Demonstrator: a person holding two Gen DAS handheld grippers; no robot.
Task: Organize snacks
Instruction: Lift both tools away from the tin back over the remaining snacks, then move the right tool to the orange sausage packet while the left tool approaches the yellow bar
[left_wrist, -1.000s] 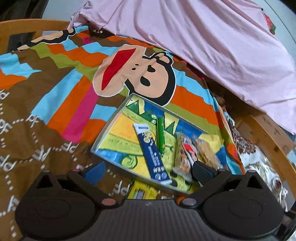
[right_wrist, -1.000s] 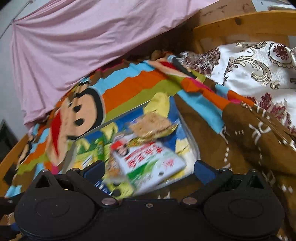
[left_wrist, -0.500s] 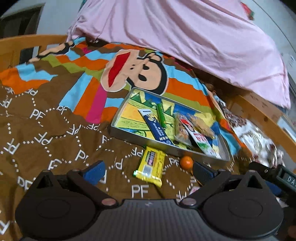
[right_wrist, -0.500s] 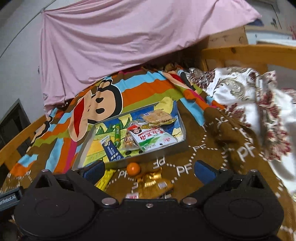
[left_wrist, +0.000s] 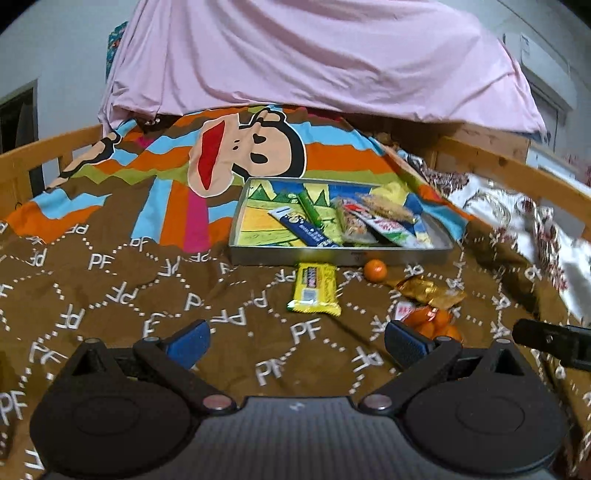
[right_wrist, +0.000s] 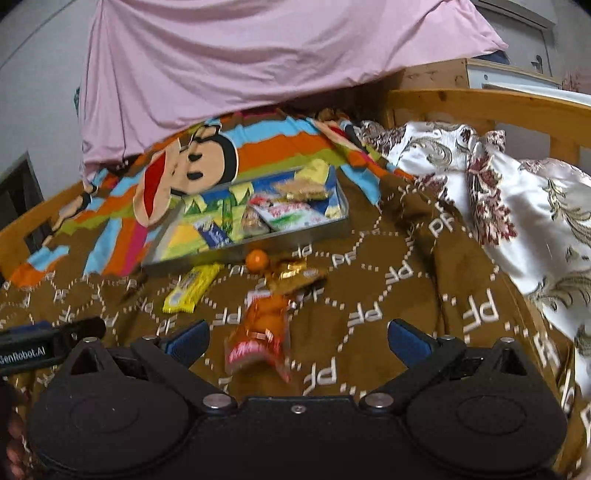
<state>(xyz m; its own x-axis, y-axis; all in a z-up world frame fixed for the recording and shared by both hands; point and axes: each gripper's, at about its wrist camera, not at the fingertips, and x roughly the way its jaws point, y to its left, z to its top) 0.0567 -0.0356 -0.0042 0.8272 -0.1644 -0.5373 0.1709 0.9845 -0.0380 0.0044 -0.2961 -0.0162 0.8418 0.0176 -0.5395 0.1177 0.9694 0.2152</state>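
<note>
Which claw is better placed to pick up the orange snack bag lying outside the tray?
Right, probably. The right claw is open with the orange snack bag lying directly between its fingers; the left claw sees it off-centre.

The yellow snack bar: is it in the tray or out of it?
Out. The yellow snack bar lies flat on the brown blanket, just in front of the tray and outside its near wall.

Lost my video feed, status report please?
Left gripper and right gripper open, empty. Yellow snack bar, small orange ball, gold wrapper, orange packet outside metal tray. Nothing blocking.
</note>
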